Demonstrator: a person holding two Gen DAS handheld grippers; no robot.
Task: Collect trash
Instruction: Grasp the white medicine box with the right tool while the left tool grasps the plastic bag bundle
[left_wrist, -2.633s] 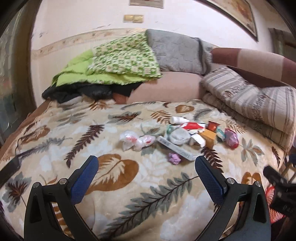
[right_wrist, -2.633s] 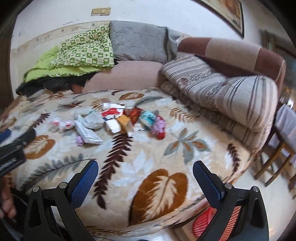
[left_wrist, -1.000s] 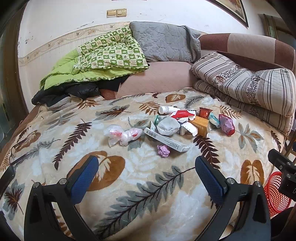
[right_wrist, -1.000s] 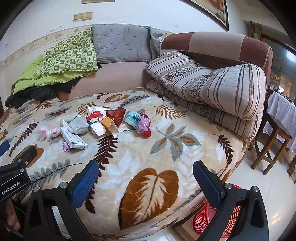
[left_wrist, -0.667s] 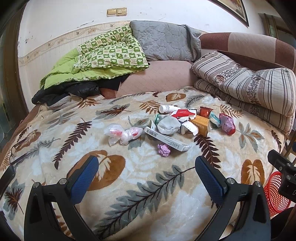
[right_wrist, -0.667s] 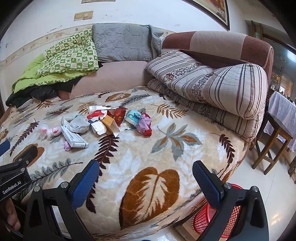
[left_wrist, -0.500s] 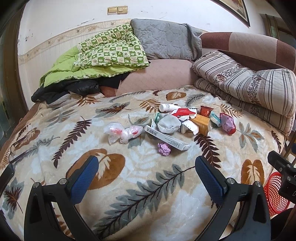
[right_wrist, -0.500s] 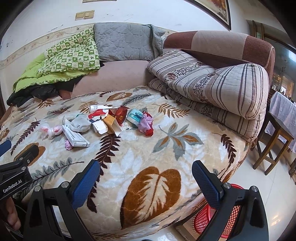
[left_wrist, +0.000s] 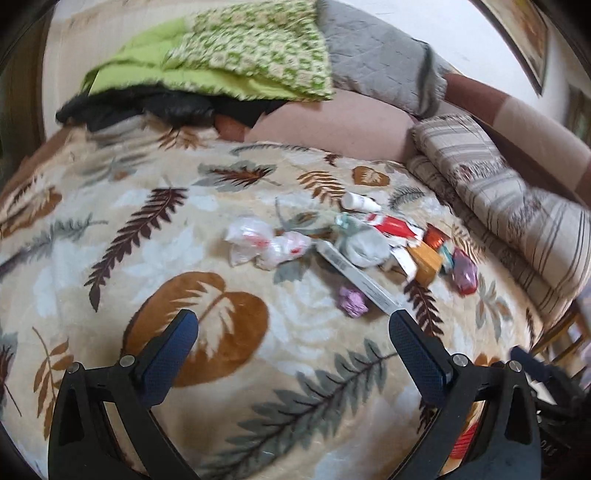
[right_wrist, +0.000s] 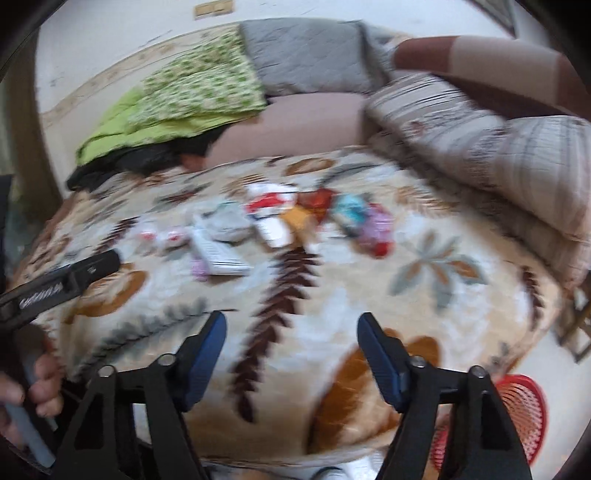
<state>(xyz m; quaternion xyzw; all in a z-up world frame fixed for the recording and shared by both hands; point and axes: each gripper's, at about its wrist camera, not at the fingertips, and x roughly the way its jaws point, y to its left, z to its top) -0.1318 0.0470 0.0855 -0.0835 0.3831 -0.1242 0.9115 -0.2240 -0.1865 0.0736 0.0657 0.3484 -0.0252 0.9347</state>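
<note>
A cluster of trash lies on the leaf-patterned blanket (left_wrist: 229, 306): a crumpled white plastic bag (left_wrist: 264, 243), a long white box (left_wrist: 360, 280), a small purple wad (left_wrist: 352, 301), a grey wad (left_wrist: 364, 247), a red and white wrapper (left_wrist: 393, 225), an orange box (left_wrist: 426, 263), a pink-purple wrapper (left_wrist: 465, 275). My left gripper (left_wrist: 293, 332) is open and empty, hovering short of the pile. My right gripper (right_wrist: 291, 334) is open and empty, nearer the bed edge; its view is blurred. The same pile shows there, with the white box (right_wrist: 219, 256) and the purple wrapper (right_wrist: 376, 225).
A red mesh basket (right_wrist: 517, 410) stands on the floor at the bed's right corner. Folded striped quilts (left_wrist: 517, 206) lie at the right, green and grey bedding (left_wrist: 236, 62) at the back. The left gripper's body (right_wrist: 55, 288) crosses the right wrist view.
Both grippers have moved forward and down toward the trash pile. The right gripper's fingers stand closer together than before, still apart. Both views are motion-blurred.
</note>
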